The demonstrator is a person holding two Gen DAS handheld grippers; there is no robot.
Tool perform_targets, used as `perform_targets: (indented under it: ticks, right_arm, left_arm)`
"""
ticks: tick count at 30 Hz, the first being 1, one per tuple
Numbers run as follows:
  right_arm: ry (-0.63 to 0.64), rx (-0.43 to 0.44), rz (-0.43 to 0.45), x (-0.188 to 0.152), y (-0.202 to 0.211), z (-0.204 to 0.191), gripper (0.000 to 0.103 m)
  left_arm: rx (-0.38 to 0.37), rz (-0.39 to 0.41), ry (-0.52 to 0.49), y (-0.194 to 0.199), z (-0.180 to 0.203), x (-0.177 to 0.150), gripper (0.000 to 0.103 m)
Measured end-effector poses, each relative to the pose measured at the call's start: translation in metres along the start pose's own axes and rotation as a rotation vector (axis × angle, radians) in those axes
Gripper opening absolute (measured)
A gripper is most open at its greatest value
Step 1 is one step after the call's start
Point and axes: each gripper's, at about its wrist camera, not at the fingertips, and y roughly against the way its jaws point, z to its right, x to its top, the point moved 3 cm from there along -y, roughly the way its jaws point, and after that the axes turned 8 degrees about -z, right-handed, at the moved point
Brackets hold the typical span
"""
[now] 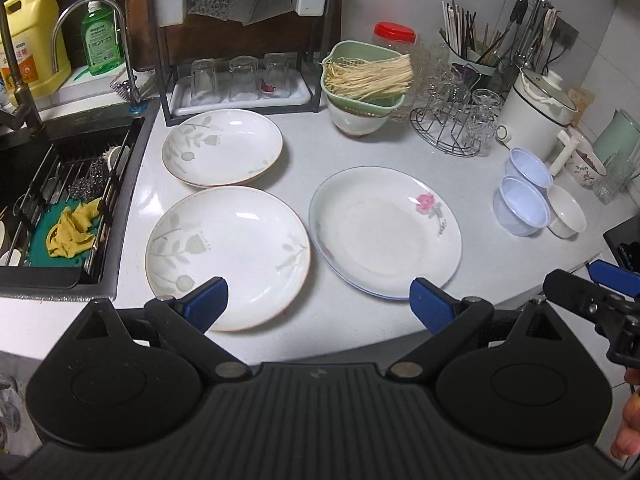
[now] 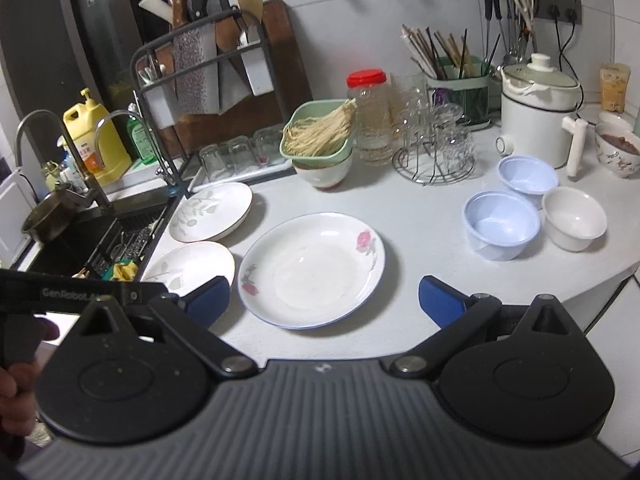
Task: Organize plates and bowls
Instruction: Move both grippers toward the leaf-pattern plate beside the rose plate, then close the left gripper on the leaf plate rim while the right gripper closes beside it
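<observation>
Both grippers, left (image 1: 318, 304) and right (image 2: 324, 300), hover with fingers spread, holding nothing. Three plates (image 1: 386, 232) lie on the counter (image 1: 304, 152); bowls (image 2: 502, 224) cluster at right.

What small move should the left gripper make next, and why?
Probably ease the left gripper forward to the near leaf plate. Both grippers are open and empty, this plate lies closest, and a matching leaf plate sits just behind it for stacking.

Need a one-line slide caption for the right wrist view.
Open right gripper hovers over rose plate; three small bowls sit right.
</observation>
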Motion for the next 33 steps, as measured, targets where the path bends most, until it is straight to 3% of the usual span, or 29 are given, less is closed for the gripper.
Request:
perform_targets:
  ticks: [13,17,24,28,31,33]
  right_arm:
    - [-0.047,0.025,-0.069,0.001,-0.064,-0.064,0.103]
    - [-0.038,0.004,-0.069,0.004,-0.085,-0.082,0.102]
    - [-0.06,0.043,-0.151,0.003,-0.121,-0.11,0.102]
    - [-0.084,0.059,-0.211,0.002,-0.142,-0.112,0.09]
    - [-0.116,0.085,-0.264,-0.004,-0.158,-0.113,0.074]
    - [-0.137,0.089,-0.287,-0.005,-0.167,-0.115,0.07]
  left_arm:
    - [-0.06,-0.048,-0.017,-0.048,-0.084,0.024,0.099]
    - [-0.032,-0.076,-0.07,-0.065,-0.103,0.033,0.098]
    - [-0.057,-0.098,-0.027,-0.096,-0.146,0.049,0.094]
    - [-0.077,-0.123,0.008,-0.123,-0.165,0.053,0.083]
    - [-0.105,-0.132,0.019,-0.137,-0.173,0.053,0.076]
    - [-0.118,-0.132,0.017,-0.142,-0.176,0.051,0.071]
